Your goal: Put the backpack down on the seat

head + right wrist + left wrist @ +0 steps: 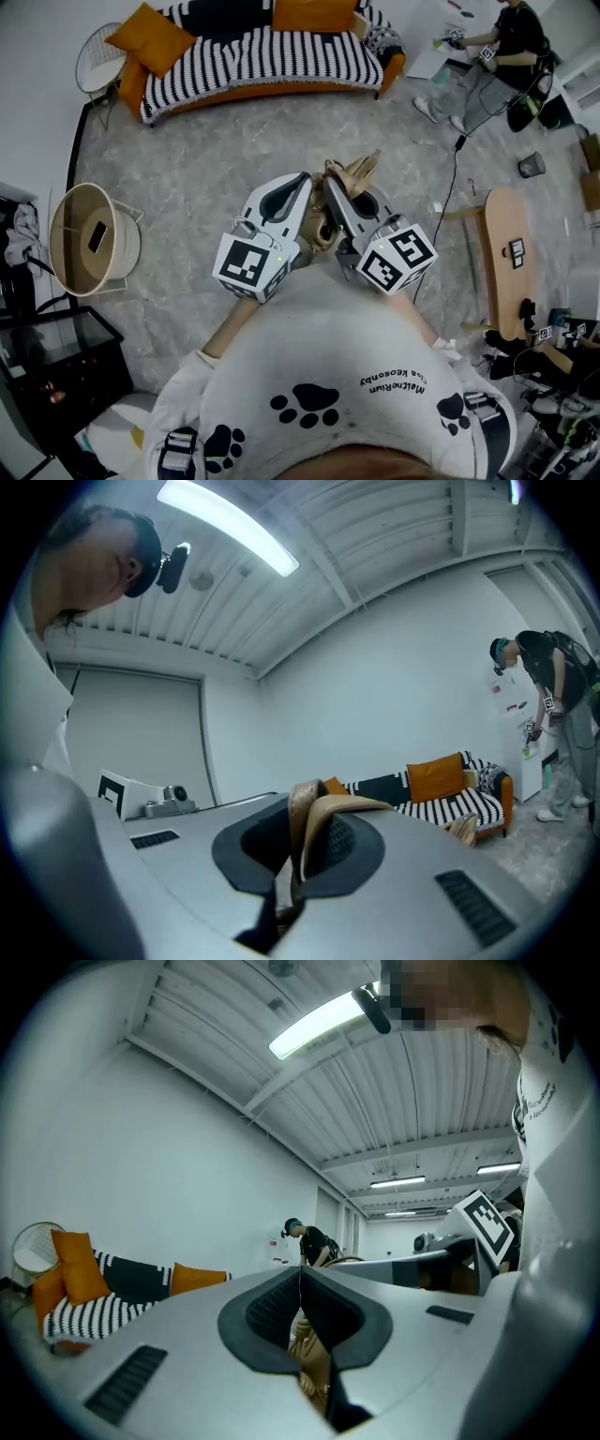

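The tan backpack [352, 172] hangs in front of my body, mostly hidden under both grippers. My left gripper [302, 181] is shut, with a knotted tan piece of the backpack [309, 1358] caught between its pads. To its right, my right gripper [331, 186] is shut on a flat tan strap [323, 810] that loops up over its jaws. The two grippers are held close together, level, at belly height. The seat, a black-and-white striped sofa [253, 58] with orange cushions [150, 37], stands across the grey carpet at the far side; it also shows in the right gripper view, sofa [450, 803].
A round wooden basket table [90, 240] stands to the left, with a black cabinet [56, 367] nearer me. A white wire chair [97, 56] sits beside the sofa. Another person [502, 52] stands at the far right, and a wooden board [511, 260] and cables lie there.
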Demonstrator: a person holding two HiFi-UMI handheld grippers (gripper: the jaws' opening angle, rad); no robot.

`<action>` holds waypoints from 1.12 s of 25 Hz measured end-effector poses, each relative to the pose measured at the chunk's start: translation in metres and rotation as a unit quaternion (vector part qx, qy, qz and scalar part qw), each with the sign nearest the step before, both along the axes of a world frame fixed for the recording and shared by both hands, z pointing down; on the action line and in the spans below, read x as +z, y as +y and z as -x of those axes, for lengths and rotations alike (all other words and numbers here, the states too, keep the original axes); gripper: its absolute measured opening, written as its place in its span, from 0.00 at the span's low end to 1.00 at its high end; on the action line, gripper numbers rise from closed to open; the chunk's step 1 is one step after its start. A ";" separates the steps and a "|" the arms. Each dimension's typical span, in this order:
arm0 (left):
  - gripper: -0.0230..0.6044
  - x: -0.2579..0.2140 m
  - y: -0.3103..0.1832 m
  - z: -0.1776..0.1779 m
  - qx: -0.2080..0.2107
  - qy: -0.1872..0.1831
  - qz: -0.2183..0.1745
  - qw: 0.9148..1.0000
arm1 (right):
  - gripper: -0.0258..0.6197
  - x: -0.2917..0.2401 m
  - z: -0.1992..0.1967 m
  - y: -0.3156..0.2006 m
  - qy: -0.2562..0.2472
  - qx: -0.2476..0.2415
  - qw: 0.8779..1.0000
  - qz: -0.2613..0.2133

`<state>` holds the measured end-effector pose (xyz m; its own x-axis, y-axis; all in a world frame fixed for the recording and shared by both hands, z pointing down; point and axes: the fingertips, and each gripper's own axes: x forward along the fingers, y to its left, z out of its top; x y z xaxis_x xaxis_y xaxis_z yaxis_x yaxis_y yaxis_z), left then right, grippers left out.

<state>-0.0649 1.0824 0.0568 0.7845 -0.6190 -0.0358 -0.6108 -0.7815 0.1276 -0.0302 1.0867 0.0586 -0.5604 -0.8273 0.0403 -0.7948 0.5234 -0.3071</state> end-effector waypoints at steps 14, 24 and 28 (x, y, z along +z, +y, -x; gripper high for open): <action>0.07 0.005 -0.039 0.013 -0.005 0.032 0.005 0.999 | 0.09 0.001 0.005 -0.040 -0.004 -0.002 1.000 0.008; 0.07 0.019 -0.128 0.000 -0.031 0.011 0.009 0.999 | 0.09 0.021 -0.002 -0.136 -0.031 -0.034 0.999 0.028; 0.07 0.020 -0.186 -0.012 -0.038 0.013 0.017 0.999 | 0.09 0.025 -0.012 -0.193 -0.026 -0.044 0.998 0.037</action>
<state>-0.0532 0.8965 0.0769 0.7339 -0.6784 -0.0343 -0.6647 -0.7276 0.1694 -0.0183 0.8940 0.0831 -0.6340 -0.7703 0.0689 -0.7288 0.5653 -0.3865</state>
